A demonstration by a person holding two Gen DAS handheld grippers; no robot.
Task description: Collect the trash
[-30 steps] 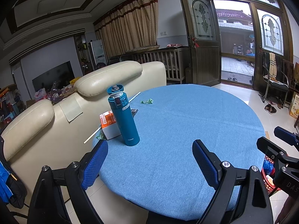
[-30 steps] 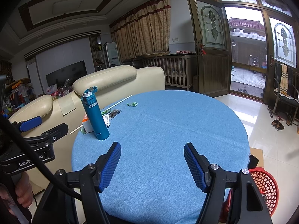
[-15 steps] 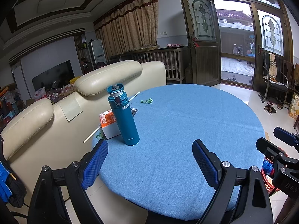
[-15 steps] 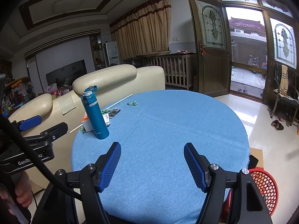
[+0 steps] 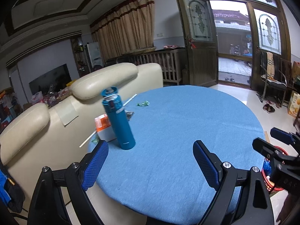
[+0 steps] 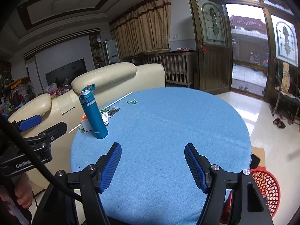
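A round table with a blue cloth (image 5: 187, 123) (image 6: 168, 123) holds trash at its far left: a crumpled green wrapper (image 5: 142, 104) (image 6: 131, 101), a dark wrapper (image 6: 113, 111), an orange-and-white carton (image 5: 102, 125) (image 6: 84, 121), a long white straw (image 5: 129, 100) (image 6: 120, 99). A red mesh basket (image 6: 266, 185) (image 5: 271, 180) stands on the floor at the table's right. My left gripper (image 5: 150, 161) is open and empty above the near table edge. My right gripper (image 6: 152, 165) is open and empty, to its right.
A tall teal bottle (image 5: 119, 121) (image 6: 93, 112) stands upright in front of the carton. A cream sofa (image 5: 75, 101) (image 6: 105, 76) backs onto the table's left side. An open door (image 6: 211, 46) and a chair (image 6: 286, 93) stand at the right.
The left wrist view has shifted slightly and tilted; the bottle now looks blurred. Both grippers stay open and empty, and the things on the table have not moved.
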